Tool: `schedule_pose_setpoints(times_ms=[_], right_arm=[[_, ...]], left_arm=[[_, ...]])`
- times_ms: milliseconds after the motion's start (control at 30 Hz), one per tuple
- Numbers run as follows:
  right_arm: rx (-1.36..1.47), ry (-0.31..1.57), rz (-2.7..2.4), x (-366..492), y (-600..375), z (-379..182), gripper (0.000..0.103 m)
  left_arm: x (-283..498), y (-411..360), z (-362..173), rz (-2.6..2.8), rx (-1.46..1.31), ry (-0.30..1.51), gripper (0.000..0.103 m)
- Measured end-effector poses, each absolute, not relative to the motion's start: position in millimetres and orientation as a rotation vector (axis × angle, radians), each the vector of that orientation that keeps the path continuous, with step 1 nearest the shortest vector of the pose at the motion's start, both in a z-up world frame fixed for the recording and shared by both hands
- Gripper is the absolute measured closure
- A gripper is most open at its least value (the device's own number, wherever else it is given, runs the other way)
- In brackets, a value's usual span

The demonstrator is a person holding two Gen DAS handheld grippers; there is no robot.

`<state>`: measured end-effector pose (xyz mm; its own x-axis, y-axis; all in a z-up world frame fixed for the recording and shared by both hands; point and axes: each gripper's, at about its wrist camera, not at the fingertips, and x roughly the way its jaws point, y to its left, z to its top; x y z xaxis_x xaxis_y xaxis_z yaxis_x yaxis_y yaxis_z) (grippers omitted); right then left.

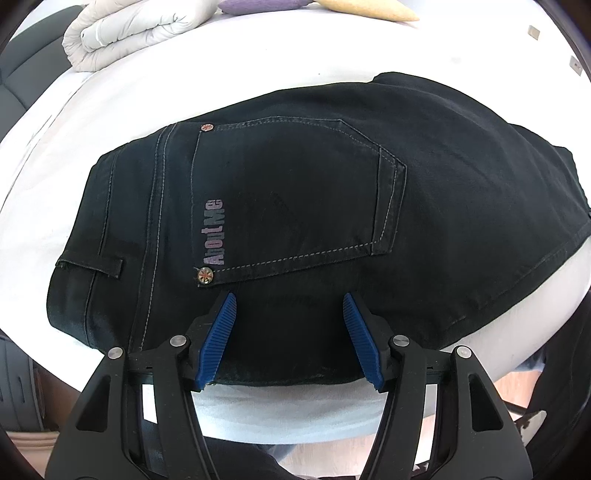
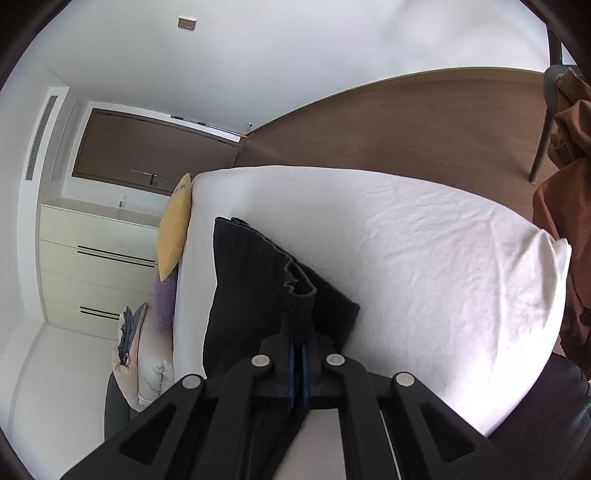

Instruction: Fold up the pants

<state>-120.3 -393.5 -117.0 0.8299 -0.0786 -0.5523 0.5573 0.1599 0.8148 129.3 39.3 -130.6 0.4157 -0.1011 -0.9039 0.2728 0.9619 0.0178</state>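
Observation:
Black jeans lie folded on the white bed, back pocket up, with an "About Me" print beside the pocket. My left gripper hangs just above their near edge, blue pads wide apart and nothing pinched between them. In the right wrist view the jeans run along the bed, which appears tilted. My right gripper is shut on a bunched fold of the dark fabric, which sticks up beyond the pads.
A folded pale duvet, a purple pillow and a yellow pillow lie at the bed's far side. The right wrist view shows a cream chest of drawers, wooden flooring and a chair draped with a brown garment.

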Motion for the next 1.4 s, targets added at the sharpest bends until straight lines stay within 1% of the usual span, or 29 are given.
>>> schedule_pose_setpoints(times_ms=[267, 367, 400, 433, 467, 500, 633, 733, 800, 867, 967, 1000, 1033, 1067, 1100, 1133, 1200, 1300, 1333, 1400], right_arm=[[1.397, 0.412, -0.44, -126, -395, -127, 0.103], [1.367, 0.429, -0.459, -132, -394, -117, 0.097], [1.305, 0.44, -0.507, -135, -391, -104, 0.091], [1.243, 0.456, -0.575, -139, -387, -91, 0.075], [1.183, 0.454, -0.634, -143, -381, -77, 0.067], [1.155, 0.444, -0.633, -145, -376, -69, 0.064], [1.121, 0.522, -0.389, -108, -331, -50, 0.064], [1.126, 0.614, -0.105, -55, -280, -55, 0.064], [1.081, 0.665, 0.004, -20, -251, -57, 0.064], [1.04, 0.727, 0.089, 12, -230, -64, 0.064], [1.027, 0.851, 0.093, 35, -218, -94, 0.064], [1.022, 0.873, 0.06, 33, -220, -102, 0.066], [1.026, 0.885, 0.02, 25, -227, -114, 0.09], [1.036, 0.883, 0.002, 18, -234, -120, 0.103], [1.062, 0.866, -0.021, 6, -244, -128, 0.103], [1.125, 0.802, -0.031, -13, -262, -133, 0.103], [1.129, 0.751, -0.128, -36, -284, -130, 0.103], [1.061, 0.708, -0.297, -63, -313, -105, 0.103], [1.019, 0.696, -0.314, -64, -316, -91, 0.101], [0.97, 0.678, -0.272, -52, -312, -70, 0.101]], left_arm=[[122, 51, -133, -0.238, 0.145, 1.097, 0.044], [116, 56, -132, -0.243, 0.131, 1.083, 0.044], [115, 57, -131, -0.245, 0.125, 1.078, 0.044], [113, 59, -129, -0.244, 0.117, 1.072, 0.044], [112, 60, -128, -0.242, 0.113, 1.068, 0.044], [110, 60, -127, -0.238, 0.109, 1.062, 0.044], [106, 51, -111, -0.285, 0.053, 1.008, 0.044], [108, 32, -96, -0.357, 0.039, 0.951, 0.044], [116, 17, -93, -0.387, 0.053, 0.943, 0.044], [127, 7, -101, -0.397, 0.06, 0.948, 0.044], [132, 2, -129, -0.384, 0.076, 1.039, 0.044], [128, 3, -133, -0.383, 0.085, 1.035, 0.044], [121, 6, -135, -0.389, 0.096, 1.01, 0.044], [116, 9, -136, -0.393, 0.103, 1.0, 0.044], [111, 12, -137, -0.397, 0.106, 0.994, 0.044], [111, 13, -138, -0.398, 0.109, 0.99, 0.044], [105, 22, -132, -0.386, 0.11, 0.979, 0.044], [107, 27, -111, -0.388, 0.098, 0.931, 0.044], [114, 27, -101, -0.403, 0.083, 0.904, 0.044], [133, 18, -88, -0.424, 0.063, 0.882, 0.044]])
